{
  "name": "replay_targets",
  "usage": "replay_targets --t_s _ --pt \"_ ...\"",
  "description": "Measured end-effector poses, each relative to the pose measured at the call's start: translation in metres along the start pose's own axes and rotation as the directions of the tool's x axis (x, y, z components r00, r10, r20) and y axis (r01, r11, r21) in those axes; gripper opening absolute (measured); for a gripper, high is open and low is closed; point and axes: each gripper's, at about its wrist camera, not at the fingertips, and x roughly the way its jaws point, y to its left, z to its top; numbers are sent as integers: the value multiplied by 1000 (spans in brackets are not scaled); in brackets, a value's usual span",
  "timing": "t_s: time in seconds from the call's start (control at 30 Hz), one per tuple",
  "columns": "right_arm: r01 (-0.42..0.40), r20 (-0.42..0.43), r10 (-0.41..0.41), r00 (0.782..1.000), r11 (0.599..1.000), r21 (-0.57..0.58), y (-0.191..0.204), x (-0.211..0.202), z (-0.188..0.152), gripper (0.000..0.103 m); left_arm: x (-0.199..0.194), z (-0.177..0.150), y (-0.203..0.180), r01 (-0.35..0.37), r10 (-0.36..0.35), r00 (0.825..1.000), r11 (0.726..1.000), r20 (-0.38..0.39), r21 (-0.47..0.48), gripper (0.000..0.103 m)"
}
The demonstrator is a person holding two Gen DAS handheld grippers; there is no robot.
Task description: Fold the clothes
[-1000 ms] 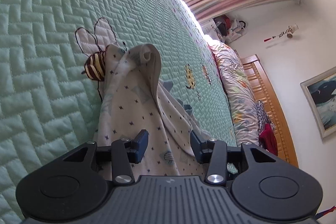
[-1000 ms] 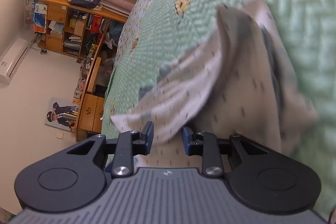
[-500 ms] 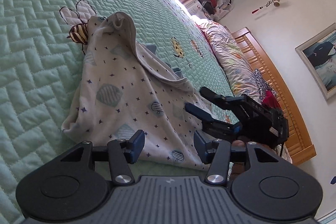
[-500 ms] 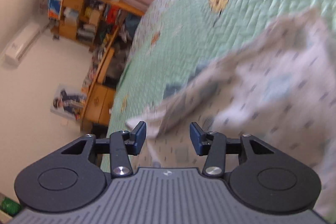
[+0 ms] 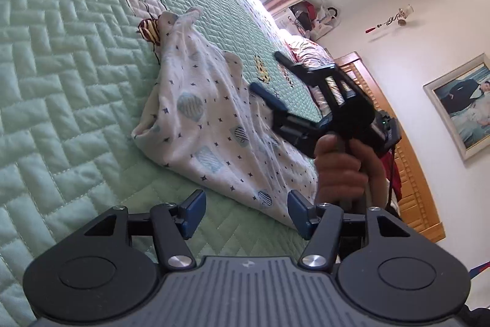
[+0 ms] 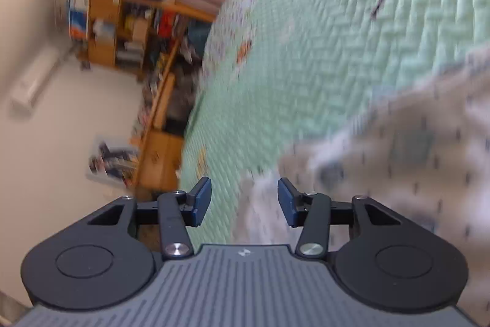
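Mostly the right wrist view is smeared by blur, so the bookshelf point(image 6: 122, 29) and the garment's print there are hard to read. From the left wrist view, the quilted green bedspread point(image 5: 61, 81) shows a stitched herringbone pattern and an embroidered bee point(image 5: 148, 28) half hidden under the garment point(image 5: 208, 118), a soft white cloth with small stars and striped balloons, lying crumpled in a long heap on the bed. Its near edge lies just ahead of the left gripper point(image 5: 243, 213), whose jaws are opening with nothing between them. Further right, the right gripper point(image 5: 266, 75) hovers over the cloth with jaws apart, gripping nothing, held by a hand point(image 5: 340, 170); a wooden headboard point(image 5: 413, 173) is partly hidden behind it.
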Motion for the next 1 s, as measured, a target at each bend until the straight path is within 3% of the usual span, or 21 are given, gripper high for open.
replay_targets --t_s 0.1,0.23,0.3,0.4,0.53,0.6,0.67,0.73,0.77,0.83,0.87,0.9,1.0 --pt "21 -76 -22 997 1000 -9 5 26 -14 51 -1 -2 -2 1 -1 1000 1000 -3 2 61" --pt "7 -115 -8 993 1000 -12 19 68 -12 51 -7 0 -6 -32 31 999 999 12 27 65" --pt "28 -82 -33 996 998 -56 31 70 -17 51 -12 5 -7 -43 41 999 998 31 51 65" --pt "-13 -115 -4 993 990 -142 43 52 -37 51 -11 16 0 -41 38 997 998 61 39 65" --pt "23 -17 -25 1000 989 -146 17 -27 -68 51 1 30 17 -23 24 997 1000 79 -17 64" --pt "80 75 -72 995 990 -120 -9 -84 -82 51 3 29 30 -54 59 994 997 87 -63 46" --pt "180 174 -162 971 979 -97 -38 -149 -99 52 -7 25 44 -48 62 992 990 107 -129 34" --pt "231 242 -212 947 972 -51 -67 -210 -112 40 -23 20 49 -39 62 989 986 137 -164 30" --pt "253 275 -237 932 967 -25 -80 -238 -119 39 -31 17 50 -37 64 986 984 152 -173 33" --pt "278 339 -272 901 960 33 -89 -280 -130 42 -45 11 46 -48 80 979 984 185 -169 47" --pt "279 368 -270 890 960 29 -88 -293 -134 50 -49 9 39 -59 90 975 987 202 -152 59" --pt "275 394 -256 883 961 8 -83 -299 -136 57 -47 11 30 -57 82 976 990 203 -125 66" --pt "209 424 -159 891 975 -74 -64 -282 -124 66 -40 19 2 -54 61 977 998 204 -43 69"
